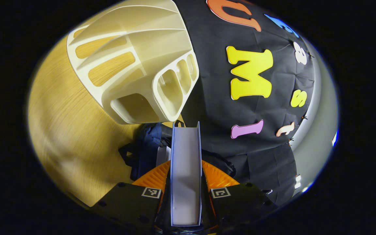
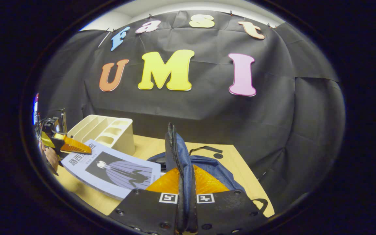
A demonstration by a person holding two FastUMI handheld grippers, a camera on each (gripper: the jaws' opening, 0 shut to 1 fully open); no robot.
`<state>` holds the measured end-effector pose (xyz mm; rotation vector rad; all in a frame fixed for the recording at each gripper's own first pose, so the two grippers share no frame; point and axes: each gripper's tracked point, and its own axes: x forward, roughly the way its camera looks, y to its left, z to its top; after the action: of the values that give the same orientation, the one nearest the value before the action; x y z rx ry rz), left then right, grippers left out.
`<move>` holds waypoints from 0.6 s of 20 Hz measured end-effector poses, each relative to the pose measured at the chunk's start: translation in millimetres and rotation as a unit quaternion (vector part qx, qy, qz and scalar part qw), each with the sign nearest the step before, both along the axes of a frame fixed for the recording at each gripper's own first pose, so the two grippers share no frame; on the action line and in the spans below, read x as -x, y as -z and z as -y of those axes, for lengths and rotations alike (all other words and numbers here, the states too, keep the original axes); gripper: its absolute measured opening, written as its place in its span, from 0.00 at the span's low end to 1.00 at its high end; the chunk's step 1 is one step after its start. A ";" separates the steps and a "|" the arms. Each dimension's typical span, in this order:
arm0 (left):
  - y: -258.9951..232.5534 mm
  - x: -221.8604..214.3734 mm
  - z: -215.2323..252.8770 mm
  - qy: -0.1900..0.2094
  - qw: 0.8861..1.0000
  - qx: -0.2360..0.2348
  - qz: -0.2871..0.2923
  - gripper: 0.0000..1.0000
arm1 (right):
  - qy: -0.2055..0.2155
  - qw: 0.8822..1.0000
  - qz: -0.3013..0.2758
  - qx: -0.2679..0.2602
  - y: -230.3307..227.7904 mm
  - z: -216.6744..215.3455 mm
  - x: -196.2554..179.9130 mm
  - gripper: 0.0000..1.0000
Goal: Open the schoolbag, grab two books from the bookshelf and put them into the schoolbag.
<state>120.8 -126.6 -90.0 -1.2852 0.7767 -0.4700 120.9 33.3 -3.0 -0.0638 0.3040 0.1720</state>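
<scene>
1. While the right gripper [image 2: 185,195] clamps the raised zipper-edged flap of the dark blue fabric schoolbag [image 2: 207,166] between both fingers and holds the mouth open, the bag lies on the pale wooden table [image 2: 237,163], at 12 o'clock from those fingers in the right gripper view.
2. Gripped edge-on in the left gripper [image 1: 186,186], the thin pale lavender softcover book [image 1: 186,163] has both fingers pressed on its covers; in the right gripper view it slants toward the bag from 9 o'clock.
3. Behind it, the cream plastic slotted bookshelf [image 2: 109,130] stands at 10 o'clock, with no books visible in its slots.
4. Judged from this, the step in hand is loading a book; whether another book is already inside the bag I cannot tell.
5. Next, the book's leading edge probably needs steering under the lifted flap, with the flap kept high so the corner does not snag the zipper.
</scene>
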 end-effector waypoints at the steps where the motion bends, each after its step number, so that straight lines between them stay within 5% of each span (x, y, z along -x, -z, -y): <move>1: 9.2 -5.3 2.6 -0.003 1.000 -0.020 -0.002 0.41 | -0.002 1.000 0.001 0.002 0.2 0.3 0.5 0.06; 8: 34.7 -8.3 9.6 -0.009 0.982 -0.179 0.060 0.41 | -0.033 0.999 0.029 -0.004 -16.5 -14.9 2.9 0.06; 12: 36.0 -8.3 43.1 0.007 0.972 -0.218 0.082 0.42 | -0.043 0.998 0.040 -0.014 -21.9 -14.0 3.1 0.06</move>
<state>129.1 -169.7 -126.0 -0.8213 0.7027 -0.3837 117.7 47.3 18.9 -0.0555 0.2188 0.2593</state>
